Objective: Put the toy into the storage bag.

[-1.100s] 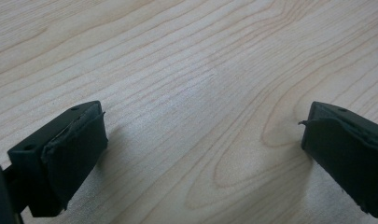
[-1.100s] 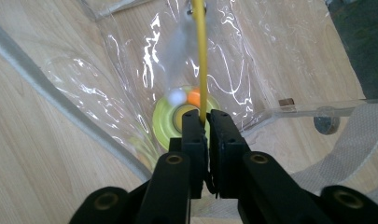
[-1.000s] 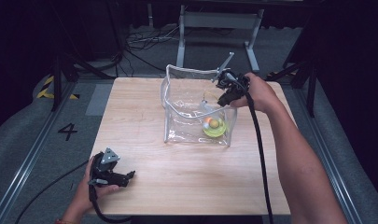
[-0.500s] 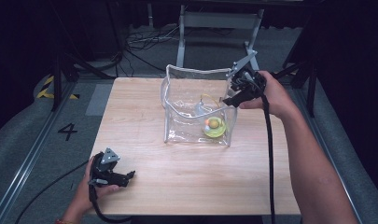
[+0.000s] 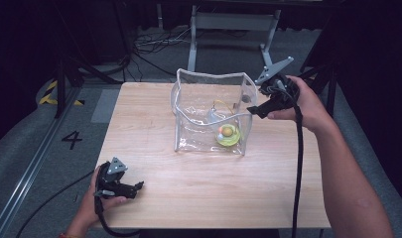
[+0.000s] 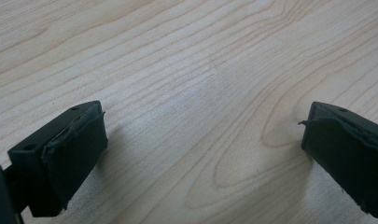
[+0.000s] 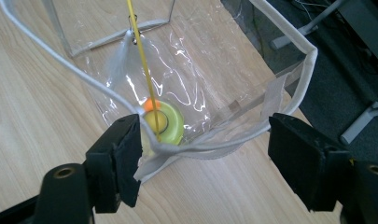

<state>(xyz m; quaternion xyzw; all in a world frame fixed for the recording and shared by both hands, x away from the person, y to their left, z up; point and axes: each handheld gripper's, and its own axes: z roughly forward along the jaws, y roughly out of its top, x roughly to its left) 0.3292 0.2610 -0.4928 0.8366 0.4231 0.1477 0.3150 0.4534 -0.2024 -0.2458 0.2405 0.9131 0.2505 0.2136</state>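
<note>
Pale wooden table (image 5: 203,188) mid-frame in the high view, dark floor and cables behind, a painted 4 on the grey strip at lower left.

Clear bag (image 5: 208,116) standing open-topped at centre of the table, white piping along the rim, walls slumped and wrinkled. Inside, at its lower right corner: a yellow-green ring (image 5: 228,135) with a small orange ball on it; also a thin yellow cord and a pale tuft hanging from a small metal ring, seen upper centre in the right gripper view.

Likely handling: thin, soft plastic, light, prone to buckling and sliding on smooth wood; walls slippery and hard to pinch flat. Best hold probably the piped rim (image 7: 289,100) or a stitched corner, where the material is stiffer. Contents small and light, apt to roll if tipped.

Right gripper (image 5: 258,110) at right of centre, just beside the bag's right top corner; jaws spread wide, nothing held, the rim's near corner lying between them in its own view though not pinched.

Left gripper (image 5: 134,188) at lower left, low over bare wood, well apart from the bag; jaws wide apart, empty.
</note>
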